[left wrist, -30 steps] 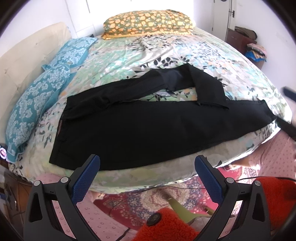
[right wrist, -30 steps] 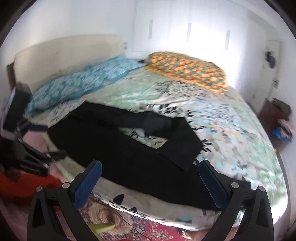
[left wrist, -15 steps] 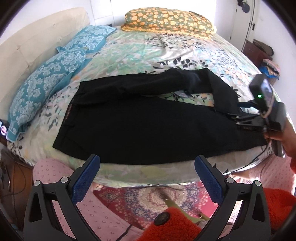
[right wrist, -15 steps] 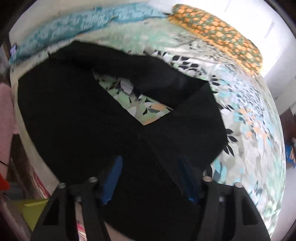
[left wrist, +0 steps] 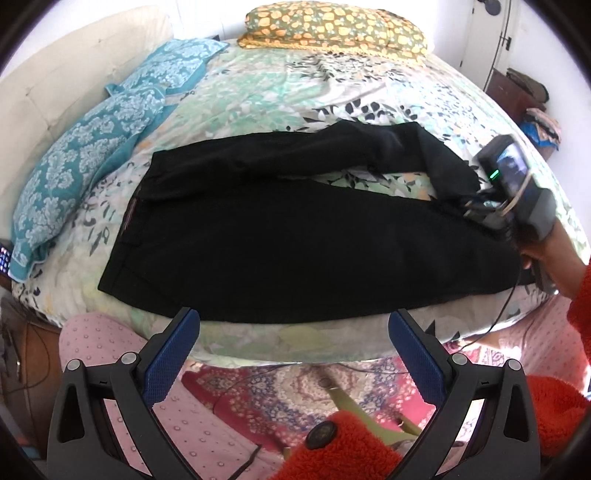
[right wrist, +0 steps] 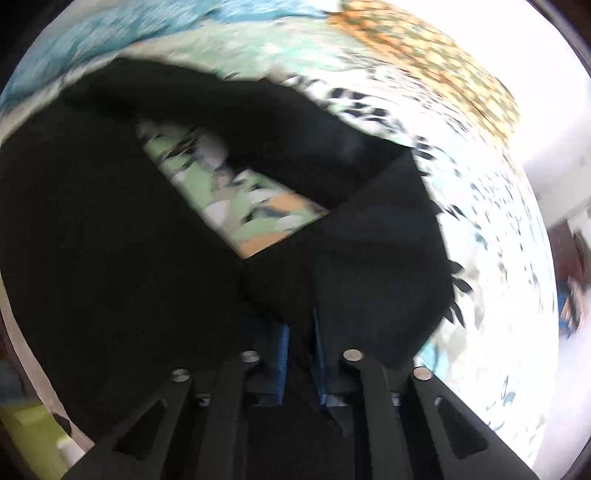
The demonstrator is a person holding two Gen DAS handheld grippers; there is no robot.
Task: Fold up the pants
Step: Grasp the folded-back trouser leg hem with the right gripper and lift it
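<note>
Black pants lie flat across the near side of a floral bed, waistband to the left. The far leg bends back so its cuff end lies over the near leg. My left gripper is open and empty, hanging off the bed's front edge, short of the pants. My right gripper is at the folded cuff end on the right. In the right wrist view its fingers are shut on the black cuff fabric, which fills most of the blurred view.
The bed has blue patterned pillows at the left, an orange flowered pillow at the back and a cream headboard. A patterned rug lies below. A dark cabinet with clothes stands at the far right.
My right gripper dropped onto the folded cuff end and closed its fingers on the fabric. My left gripper drew slightly closer to the bed and stayed open.
</note>
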